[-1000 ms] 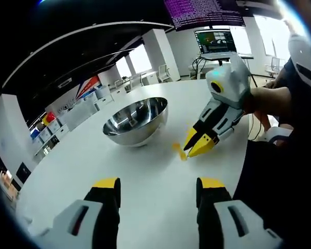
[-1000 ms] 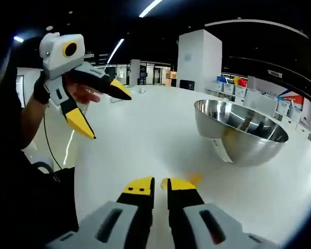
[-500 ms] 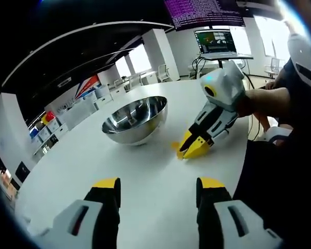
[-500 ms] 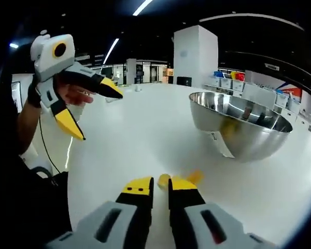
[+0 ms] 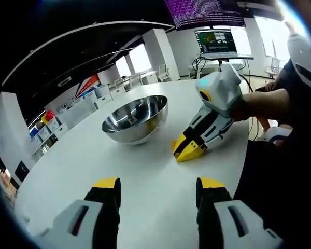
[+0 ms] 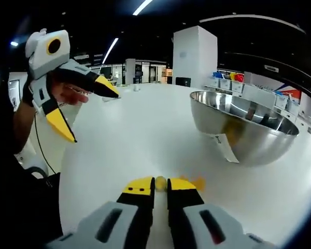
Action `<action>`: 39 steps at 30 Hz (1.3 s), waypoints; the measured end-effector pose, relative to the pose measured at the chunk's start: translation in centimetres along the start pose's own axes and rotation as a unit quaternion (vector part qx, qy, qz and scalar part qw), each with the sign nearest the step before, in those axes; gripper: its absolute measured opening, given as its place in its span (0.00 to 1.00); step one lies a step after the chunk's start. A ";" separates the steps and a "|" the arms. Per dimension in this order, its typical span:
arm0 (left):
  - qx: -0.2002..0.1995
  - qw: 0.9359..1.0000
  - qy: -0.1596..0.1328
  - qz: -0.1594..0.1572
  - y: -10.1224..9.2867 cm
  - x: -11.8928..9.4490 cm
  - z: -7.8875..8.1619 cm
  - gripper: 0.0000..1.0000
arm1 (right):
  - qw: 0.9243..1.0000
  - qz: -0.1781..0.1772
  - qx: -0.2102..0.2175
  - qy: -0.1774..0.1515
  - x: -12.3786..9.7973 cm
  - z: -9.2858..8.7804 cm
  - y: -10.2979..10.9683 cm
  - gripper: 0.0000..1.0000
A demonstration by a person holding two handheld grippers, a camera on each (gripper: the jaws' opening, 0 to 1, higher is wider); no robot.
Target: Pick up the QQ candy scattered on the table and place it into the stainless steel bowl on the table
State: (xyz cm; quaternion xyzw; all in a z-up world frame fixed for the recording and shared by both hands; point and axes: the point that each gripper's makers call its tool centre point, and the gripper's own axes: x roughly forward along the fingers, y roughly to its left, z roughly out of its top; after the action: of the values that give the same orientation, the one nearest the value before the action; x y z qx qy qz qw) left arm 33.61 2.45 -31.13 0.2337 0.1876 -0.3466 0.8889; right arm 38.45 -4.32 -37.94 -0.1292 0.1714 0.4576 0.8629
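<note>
One QQ candy [image 6: 160, 182] pinched in right gripper [image 6: 160, 185] on white counter [image 6: 140, 140], near stainless steel bowl [image 6: 242, 132]. Left gripper [image 5: 158, 191] spread wide, held off the counter, well apart from bowl.

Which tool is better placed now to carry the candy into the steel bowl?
The right tool: its jaws are nearly shut around a yellow candy near the bowl. The left tool hangs open above the table, holding nothing.

White round table [image 5: 145, 176]: steel bowl [image 5: 135, 120], yellow candy [image 6: 198, 182] lying beside.
</note>
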 end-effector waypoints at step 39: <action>0.003 1.000 0.002 0.002 0.1 -0.1 0.0 0.58 | 1.000 0.003 -0.005 -0.020 -0.7 0.5 0.7 0.05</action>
State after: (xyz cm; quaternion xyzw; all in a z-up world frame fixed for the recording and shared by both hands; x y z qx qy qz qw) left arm 33.60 2.55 -31.06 0.2377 0.1881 -0.3444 0.8885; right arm 37.56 -4.29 -37.25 -0.1236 0.1527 0.4630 0.8643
